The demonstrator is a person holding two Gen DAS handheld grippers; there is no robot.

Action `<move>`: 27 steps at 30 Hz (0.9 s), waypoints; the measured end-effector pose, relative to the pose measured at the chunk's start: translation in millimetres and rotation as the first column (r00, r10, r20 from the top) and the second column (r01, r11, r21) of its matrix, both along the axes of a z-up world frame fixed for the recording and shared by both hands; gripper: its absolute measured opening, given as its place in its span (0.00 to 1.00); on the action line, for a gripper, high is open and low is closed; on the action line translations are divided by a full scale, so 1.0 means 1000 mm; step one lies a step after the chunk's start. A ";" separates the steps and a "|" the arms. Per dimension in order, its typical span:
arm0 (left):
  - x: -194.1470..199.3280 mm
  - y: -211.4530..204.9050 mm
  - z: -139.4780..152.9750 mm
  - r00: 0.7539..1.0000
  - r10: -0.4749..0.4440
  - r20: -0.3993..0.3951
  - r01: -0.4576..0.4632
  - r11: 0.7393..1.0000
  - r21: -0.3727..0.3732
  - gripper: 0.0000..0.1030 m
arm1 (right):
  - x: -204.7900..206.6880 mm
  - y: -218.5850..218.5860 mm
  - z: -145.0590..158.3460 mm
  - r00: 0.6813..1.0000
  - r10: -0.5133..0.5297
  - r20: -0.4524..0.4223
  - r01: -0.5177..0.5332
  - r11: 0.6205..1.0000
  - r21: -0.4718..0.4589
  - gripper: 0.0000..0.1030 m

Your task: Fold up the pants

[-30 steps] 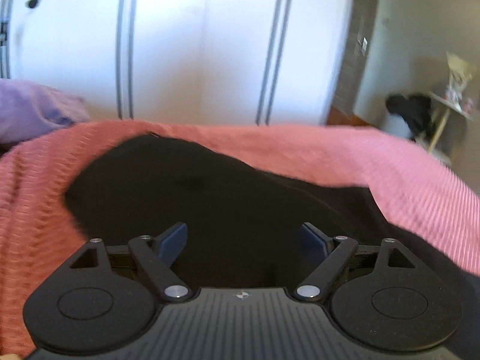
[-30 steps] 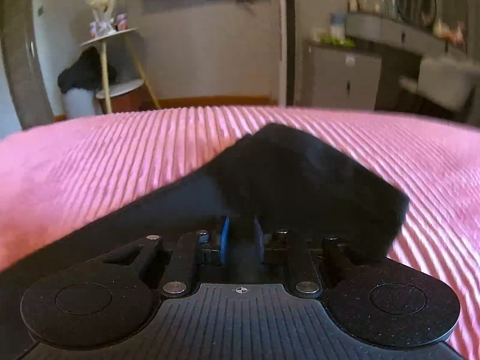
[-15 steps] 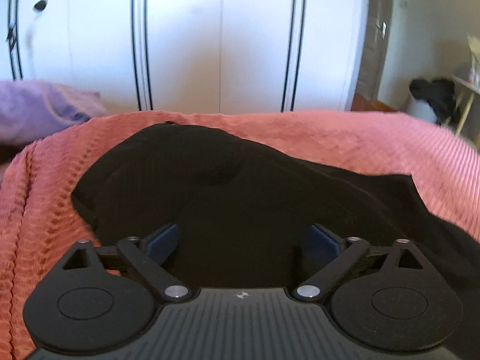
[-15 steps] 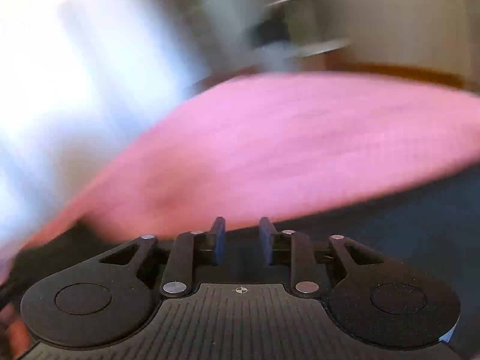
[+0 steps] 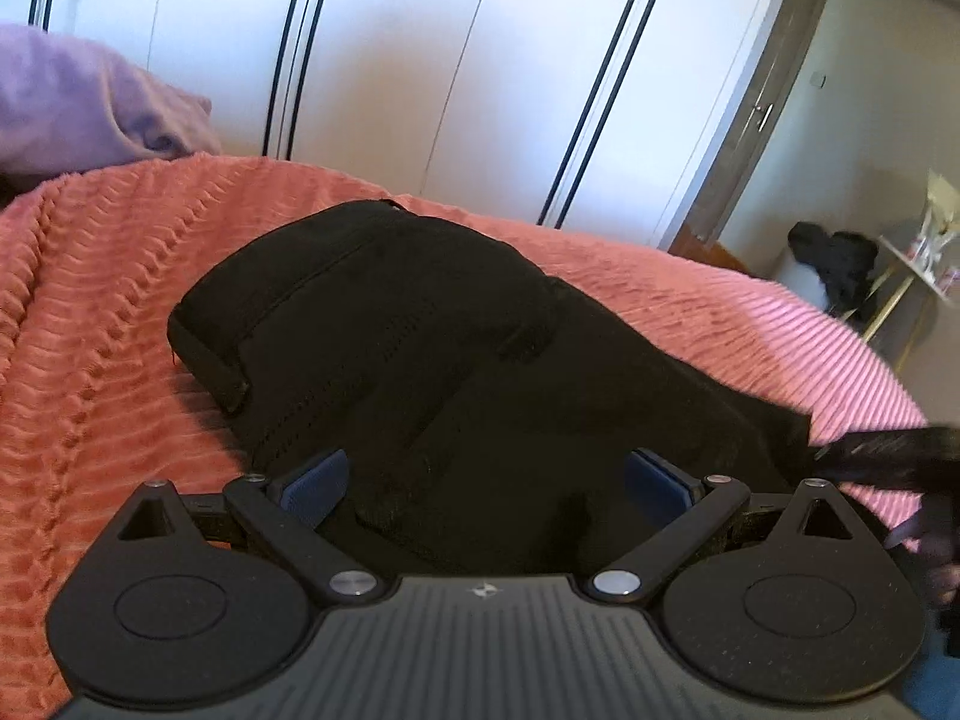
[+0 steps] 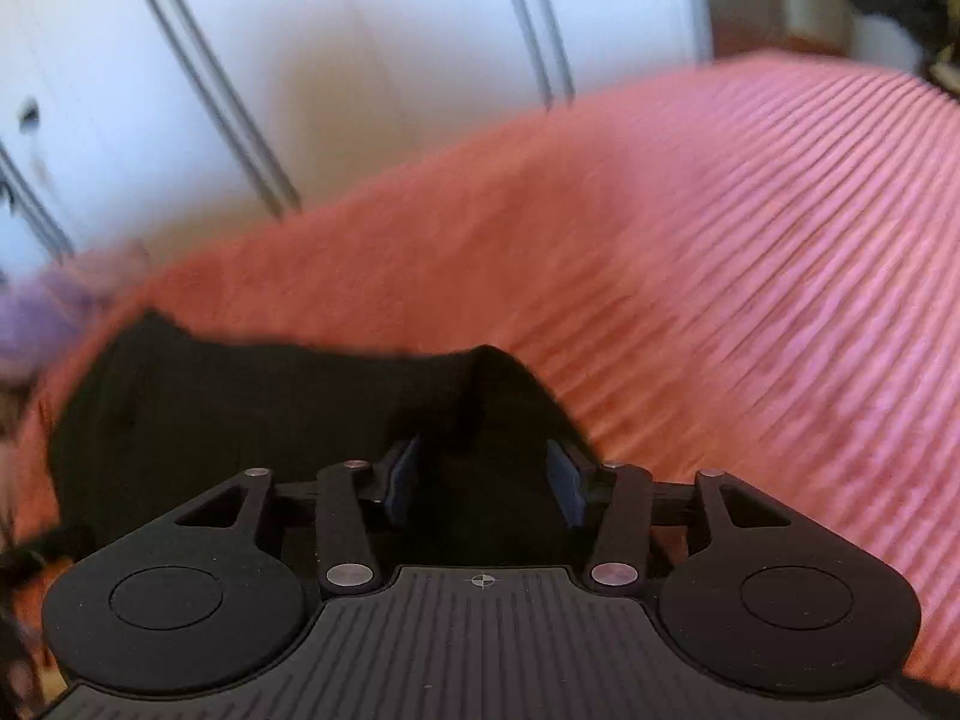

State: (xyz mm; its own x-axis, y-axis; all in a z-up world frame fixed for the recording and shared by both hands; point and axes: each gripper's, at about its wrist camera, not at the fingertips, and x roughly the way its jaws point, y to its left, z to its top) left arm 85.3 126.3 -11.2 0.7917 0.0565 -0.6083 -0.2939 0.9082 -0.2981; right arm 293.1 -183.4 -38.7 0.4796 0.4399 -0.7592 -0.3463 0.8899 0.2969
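Observation:
The black pants [image 5: 420, 348] lie on the pink ribbed bedspread [image 5: 102, 324], with the waistband end at the far left. My left gripper [image 5: 486, 480] is open just above the pants, with its blue pads spread wide. In the right wrist view the pants [image 6: 252, 408] lie low and left, with one fabric edge rising to a peak between the pads. My right gripper [image 6: 486, 480] is open around that raised fold, not clamped on it. The right wrist view is blurred by motion.
A purple pillow [image 5: 78, 102] lies at the bed's far left. White wardrobe doors [image 5: 450, 60] stand behind the bed. A small side table [image 5: 918, 264] and dark clothing [image 5: 834, 258] are at the far right, past the bed's edge.
My right gripper has swung left with the pant leg and then opened, so the leg now lies folded toward the waistband. My left gripper stayed open and tilted.

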 end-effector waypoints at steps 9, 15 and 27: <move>0.005 0.001 -0.003 1.000 -0.016 0.023 0.015 1.000 0.023 0.96 | -0.006 0.003 0.016 0.996 0.077 -0.045 -0.076 0.997 0.027 0.33; -0.003 0.007 -0.004 1.000 -0.001 0.030 0.001 1.000 -0.009 0.96 | -0.027 -0.010 0.027 0.997 0.076 -0.002 -0.075 0.989 0.127 0.28; -0.004 0.000 0.000 1.000 -0.015 0.005 0.015 1.000 0.004 0.96 | -0.021 0.012 0.011 0.994 0.092 0.053 -0.096 0.992 0.084 0.18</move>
